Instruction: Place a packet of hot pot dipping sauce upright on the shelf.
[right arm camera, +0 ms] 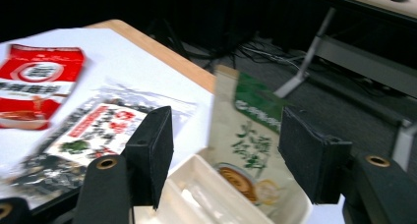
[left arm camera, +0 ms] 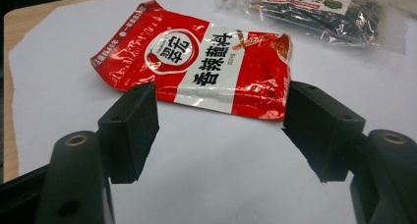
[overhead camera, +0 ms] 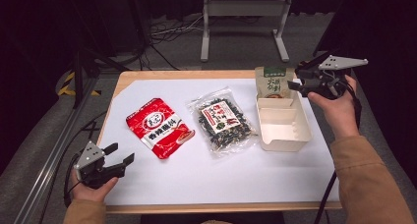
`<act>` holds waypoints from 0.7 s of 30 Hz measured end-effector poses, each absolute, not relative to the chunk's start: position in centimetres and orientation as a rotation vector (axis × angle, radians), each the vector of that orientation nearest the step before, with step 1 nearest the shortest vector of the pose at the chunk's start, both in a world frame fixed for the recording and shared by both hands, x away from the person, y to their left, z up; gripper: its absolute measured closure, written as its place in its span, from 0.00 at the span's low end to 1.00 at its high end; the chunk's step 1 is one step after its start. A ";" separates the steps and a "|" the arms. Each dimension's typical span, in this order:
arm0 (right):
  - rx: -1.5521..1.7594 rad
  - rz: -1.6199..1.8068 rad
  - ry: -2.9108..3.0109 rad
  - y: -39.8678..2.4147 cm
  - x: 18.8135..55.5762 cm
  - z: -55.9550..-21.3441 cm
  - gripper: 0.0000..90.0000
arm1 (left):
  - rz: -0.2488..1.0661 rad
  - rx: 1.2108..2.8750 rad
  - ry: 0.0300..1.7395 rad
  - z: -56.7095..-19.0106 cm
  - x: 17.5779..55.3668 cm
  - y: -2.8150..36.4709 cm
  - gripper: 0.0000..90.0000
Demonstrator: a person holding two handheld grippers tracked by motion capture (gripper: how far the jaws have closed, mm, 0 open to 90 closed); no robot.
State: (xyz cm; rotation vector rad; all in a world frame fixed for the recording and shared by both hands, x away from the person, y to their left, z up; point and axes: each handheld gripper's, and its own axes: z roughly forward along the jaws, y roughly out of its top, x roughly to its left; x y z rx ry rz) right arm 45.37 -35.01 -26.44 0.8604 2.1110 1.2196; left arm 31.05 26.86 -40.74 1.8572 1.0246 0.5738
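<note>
High view: the green pouch [overhead camera: 273,81] stands leaning in the far end of the white tray [overhead camera: 301,135], and the right gripper [overhead camera: 295,84] sits just beside it, jaws apart with nothing between them. So one packet looks packed. Right gripper view agrees, the pouch [right arm camera: 251,140] resting against the tray's [right arm camera: 196,175] back wall, pads clear of it. Two to go, I'd say: the seaweed bag [overhead camera: 222,120] and the red sachet [overhead camera: 158,126] lie flat on the white sheet [overhead camera: 196,180]. Left gripper [overhead camera: 119,154] waits near the sachet [left arm camera: 196,62], jaws wide, gripping nothing. Roughly a third done, by my reckoning.
</note>
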 end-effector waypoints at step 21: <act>0.803 1.332 2.204 -32.2 38.0 -29.8 0.42 | 0.558 1.844 1.001 -40.3 32.6 26.5 0.34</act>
